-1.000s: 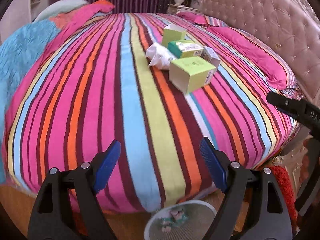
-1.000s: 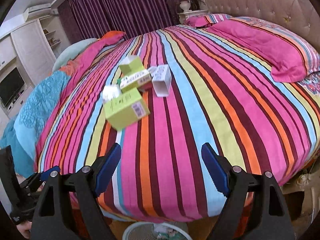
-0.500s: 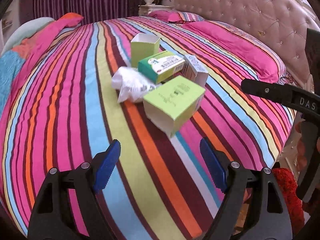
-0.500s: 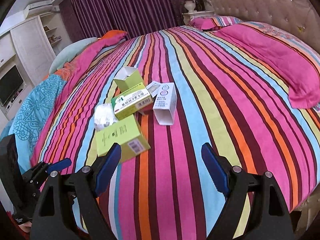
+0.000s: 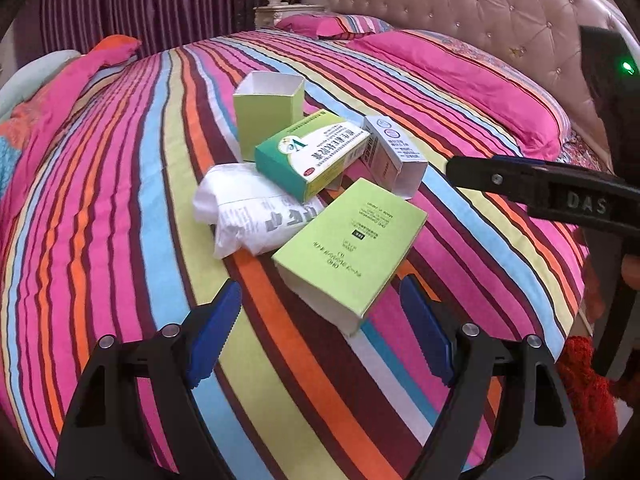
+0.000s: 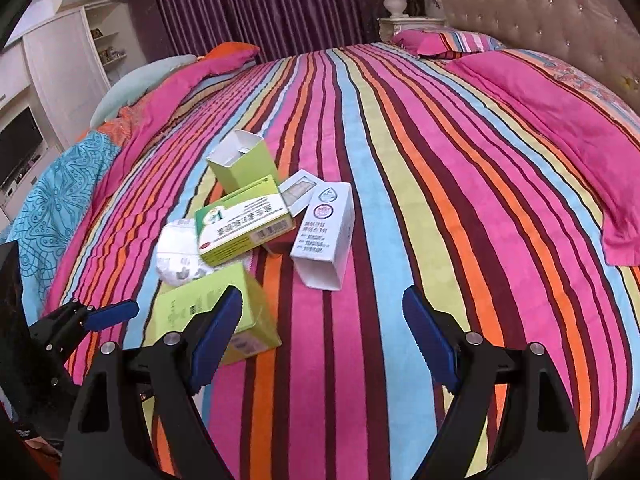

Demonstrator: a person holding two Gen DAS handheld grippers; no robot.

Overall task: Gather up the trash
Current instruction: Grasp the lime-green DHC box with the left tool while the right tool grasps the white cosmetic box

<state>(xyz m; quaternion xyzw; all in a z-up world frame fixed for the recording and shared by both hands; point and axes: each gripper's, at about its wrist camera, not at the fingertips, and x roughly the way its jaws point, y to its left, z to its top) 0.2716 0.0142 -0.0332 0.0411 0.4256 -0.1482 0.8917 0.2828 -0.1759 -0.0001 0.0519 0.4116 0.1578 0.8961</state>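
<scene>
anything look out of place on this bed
Yes: a cluster of litter sits on the striped bedspread: a crumpled white printed wrapper, an open-topped lime green carton, a green-and-white medicine box tilted across the others, an open-ended white carton and a lime green box.

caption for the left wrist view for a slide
Open left gripper nears a lime box among trash on the striped bed.

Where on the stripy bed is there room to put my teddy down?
Bare striped bedspread lies between the white carton and the long pink pillow, and also left of the crumpled white wrapper. It is crowded around the green-and-white medicine box and flat lime-green box.
</scene>
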